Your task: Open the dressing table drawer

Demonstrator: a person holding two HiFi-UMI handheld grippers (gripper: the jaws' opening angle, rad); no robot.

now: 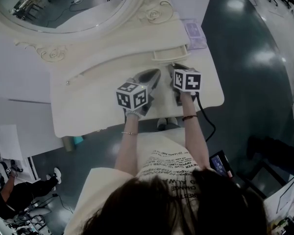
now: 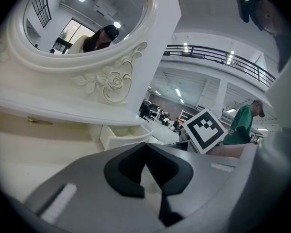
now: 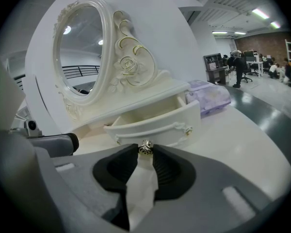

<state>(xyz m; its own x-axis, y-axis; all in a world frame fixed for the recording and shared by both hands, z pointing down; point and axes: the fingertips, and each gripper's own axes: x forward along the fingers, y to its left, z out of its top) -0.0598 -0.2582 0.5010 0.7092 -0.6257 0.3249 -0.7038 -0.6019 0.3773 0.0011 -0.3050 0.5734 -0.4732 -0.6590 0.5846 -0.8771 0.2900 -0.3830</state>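
Right gripper view: drawer [image 3: 155, 124] front toward camera, long axis left-right

In the head view the mirror [image 1: 63, 6] is cut off at 12 o'clock. The knob [image 3: 145, 148] of the drawer [image 1: 170, 53] hides there under the right gripper [image 1: 175, 68]. Print on the purple pack [image 1: 195, 33] at 1 o'clock is too small to read.

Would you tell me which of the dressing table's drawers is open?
The right drawer, beside the purple box: it is pulled out, its inside showing, with the right tool on its knob. The left drawer sits flush.
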